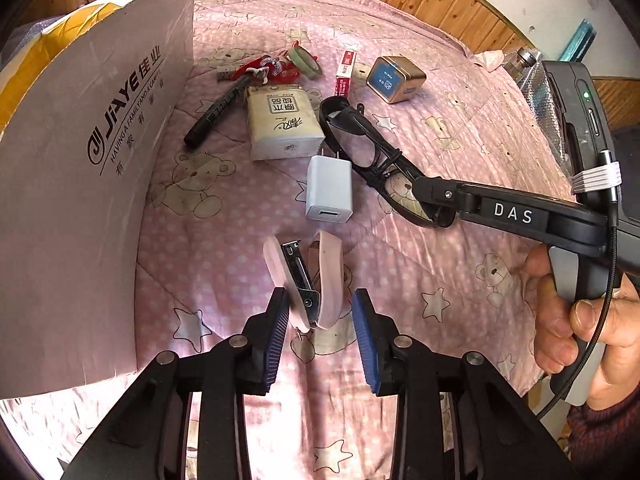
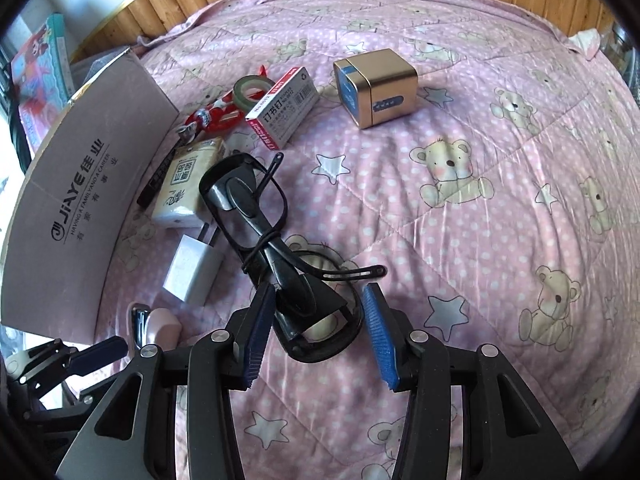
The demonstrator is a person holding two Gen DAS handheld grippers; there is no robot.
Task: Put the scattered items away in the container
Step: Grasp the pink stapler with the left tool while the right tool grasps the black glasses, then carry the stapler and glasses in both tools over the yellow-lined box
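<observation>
Right now both your grippers straddle their targets with the jaws wide and nothing clamped. Your left gripper (image 1: 320,316) brackets the pink nail clipper (image 1: 306,280), which lies on the pink bedspread (image 1: 460,128) just off the near corner of the cardboard box (image 1: 80,184). Your right gripper (image 2: 316,308) brackets one lens end of the black glasses (image 2: 264,232), which lie farther from the box, beyond the white charger (image 1: 329,190).

Mind the risks. The clipper sits skewed between your left pads, nearer one than the other, so closing could pivot it or squeeze it out forward. The glasses look bundled with a thin black cord and a loose hairpin (image 2: 352,274); gripping only the frame's end could let them swing and shed the pin, or press on a lens. The soft quilt may give under pressure, spoiling either pinch.

Farther along the box wall wait the tissue pack (image 1: 282,122), black pen (image 1: 214,114), staple box (image 2: 280,108), tape roll (image 2: 252,90) and gold tin (image 2: 376,86).
</observation>
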